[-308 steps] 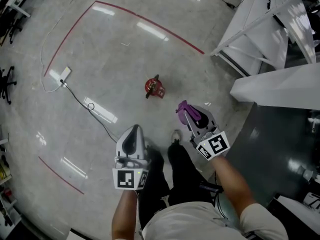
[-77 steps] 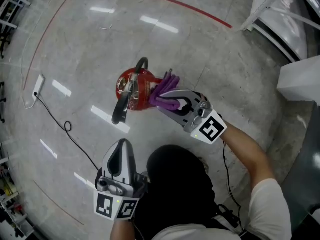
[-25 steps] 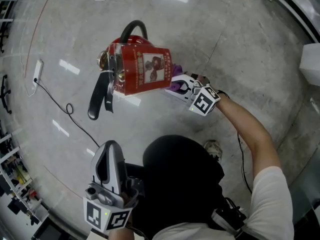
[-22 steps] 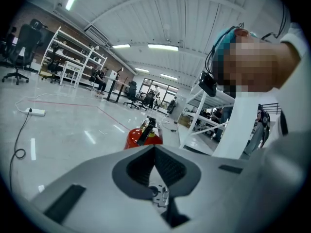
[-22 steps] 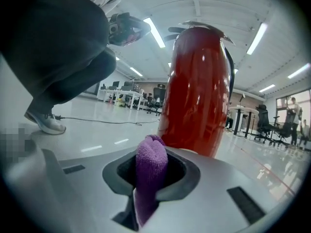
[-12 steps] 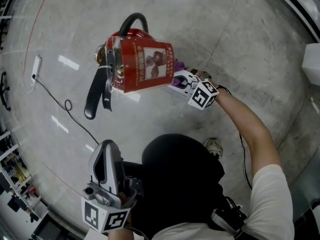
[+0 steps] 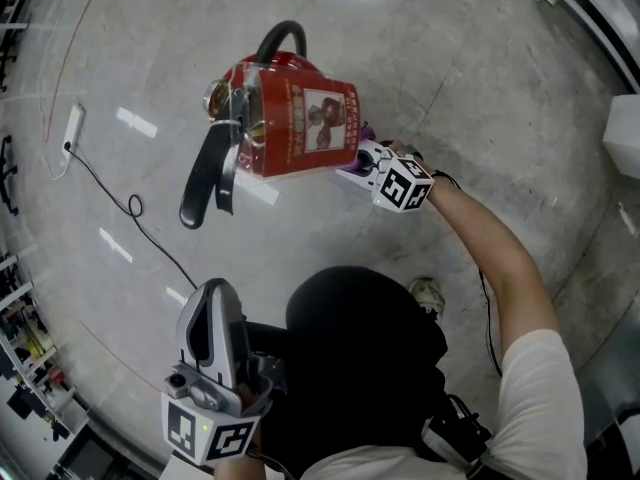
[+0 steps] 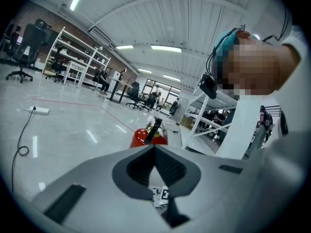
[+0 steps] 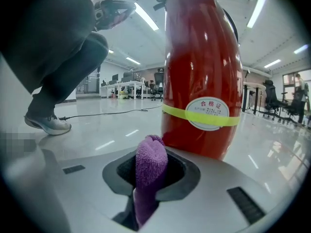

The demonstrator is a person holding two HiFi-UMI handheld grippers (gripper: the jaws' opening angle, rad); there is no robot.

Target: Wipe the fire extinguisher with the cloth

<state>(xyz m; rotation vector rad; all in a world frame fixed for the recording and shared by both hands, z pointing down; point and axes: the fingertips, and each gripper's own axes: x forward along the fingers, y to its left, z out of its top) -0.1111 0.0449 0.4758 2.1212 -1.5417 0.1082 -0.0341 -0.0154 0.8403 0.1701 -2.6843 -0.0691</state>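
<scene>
Red fire extinguisher [image 7: 298,128] stands upright on the pale polished floor [image 7: 470,78], ahead of you and slightly left in the head view. Its curved black handle [image 7: 281,38] is on the far side, and its black hose [image 7: 205,173] hangs down the left flank. The right gripper view shows a yellow band [image 9: 175,111] with a round label low on the red body. Your right hand-held gripper [image 7: 360,166] is down low at the extinguisher's right side, jaws clamped on a folded purple cloth [image 9: 150,166]. The cloth's rounded end sticks out past the jaw tips, just beside the lower body. Contact between cloth and extinguisher cannot be made out. Your left hand-held gripper [image 7: 212,303] is held back near your body, well apart from the extinguisher, jaws closed together with nothing between them. A white power strip [image 7: 72,123] with a black cable [image 7: 132,208] lies on the floor off to the left. Your shoe [image 7: 428,293] shows below the right forearm.
</scene>
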